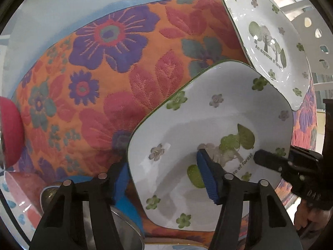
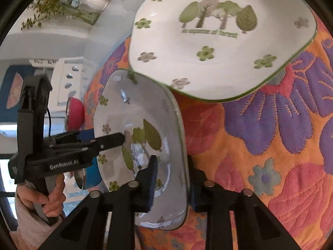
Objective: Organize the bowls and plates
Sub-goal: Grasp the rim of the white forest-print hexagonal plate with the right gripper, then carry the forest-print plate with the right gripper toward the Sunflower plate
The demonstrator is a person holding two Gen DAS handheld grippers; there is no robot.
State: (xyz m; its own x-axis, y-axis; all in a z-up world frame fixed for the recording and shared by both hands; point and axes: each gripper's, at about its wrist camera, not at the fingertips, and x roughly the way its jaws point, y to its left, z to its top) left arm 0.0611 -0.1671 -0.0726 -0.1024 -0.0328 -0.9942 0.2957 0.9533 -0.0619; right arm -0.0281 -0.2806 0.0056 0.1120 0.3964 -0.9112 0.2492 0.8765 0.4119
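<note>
A white square deep dish (image 1: 208, 112) with green flowers and a forest print hangs tilted over the floral cloth (image 1: 100, 79). My right gripper (image 2: 172, 166) is shut on its rim, one pad inside the deep dish (image 2: 135, 108) and one behind it. It shows in the left wrist view as the black right gripper (image 1: 262, 156) at the dish's right side. My left gripper (image 1: 164, 179) straddles the opposite rim, one blue pad under the edge and the other over the dish floor, with a gap. A matching flat plate (image 1: 268, 48) lies beyond, also in the right wrist view (image 2: 218, 37).
A red bowl (image 1: 10, 131) and a metal bowl (image 1: 124, 225) sit at the left. A white perforated rack (image 1: 312, 31) stands behind the flat plate. A vase of flowers (image 2: 91, 0) is far off. A person's hand (image 2: 47, 202) grips the left tool.
</note>
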